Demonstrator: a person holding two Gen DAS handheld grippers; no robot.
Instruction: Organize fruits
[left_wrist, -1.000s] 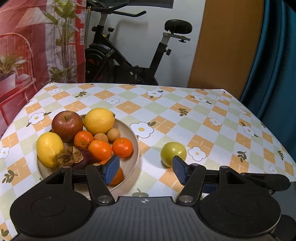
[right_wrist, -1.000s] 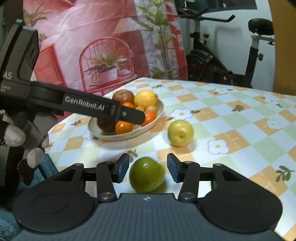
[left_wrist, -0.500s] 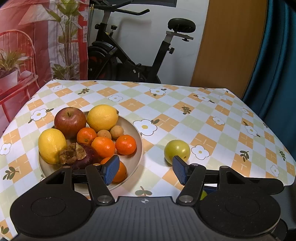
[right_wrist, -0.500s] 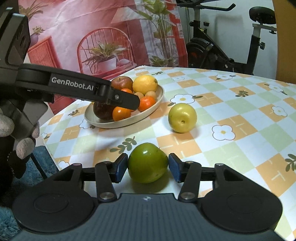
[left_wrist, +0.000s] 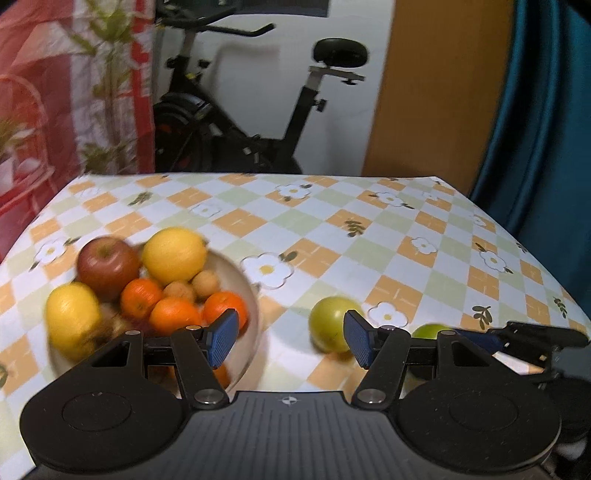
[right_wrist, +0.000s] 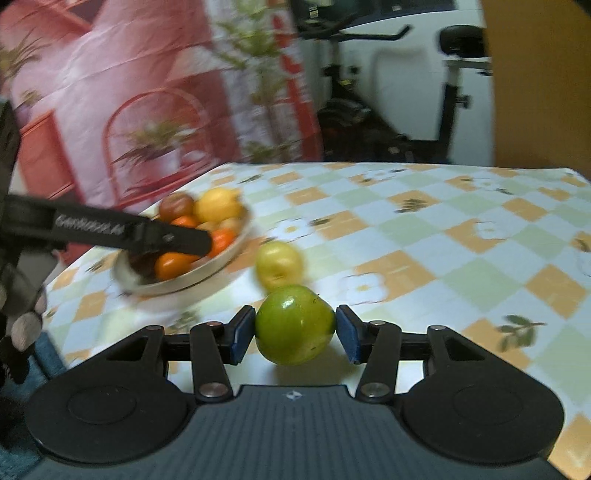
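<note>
A green apple (right_wrist: 295, 325) sits between the blue pads of my right gripper (right_wrist: 295, 332), which is shut on it just above the checked tablecloth. The same apple (left_wrist: 428, 330) shows in the left wrist view, partly hidden behind my left gripper's right finger. A yellow-green fruit (right_wrist: 279, 264) lies on the cloth just beyond it. Left of that stands a beige bowl (left_wrist: 255, 310) with lemons, a red apple, oranges and small brown fruits. My left gripper (left_wrist: 290, 338) hovers open and empty between the bowl and the yellow-green fruit (left_wrist: 330, 328).
The left gripper's black arm (right_wrist: 173, 236) reaches across the bowl (right_wrist: 207, 273), held by a gloved hand (right_wrist: 22, 314). An exercise bike (left_wrist: 236, 122) stands behind the table, a blue curtain (left_wrist: 546, 129) to the right. The table's far and right edges are near.
My right gripper has slid forward around the green apple, whose sides now meet both pads. The left gripper has hardly moved.
</note>
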